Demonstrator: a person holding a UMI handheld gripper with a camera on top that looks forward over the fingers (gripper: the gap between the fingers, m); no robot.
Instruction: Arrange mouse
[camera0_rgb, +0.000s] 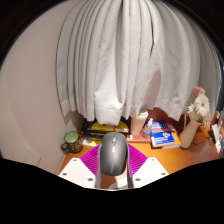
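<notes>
While the gripper (113, 172) holds the grey mouse (113, 153) pinched between its two fingers, pink pads pressed to either flank, the step in hand looks like carrying, with placement still due. Next move likely calls for lowering the mouse onto a bare patch of the orange tabletop (160, 158) and opening the fingers. Just beyond the mouse lies dark clutter, too small to identify; left of the mouse a small green jar (71, 139); right of it a blue box (160, 131) and flowers (201, 104). Behind the mouse hangs a white curtain (115, 60). The clutter limits free space.
</notes>
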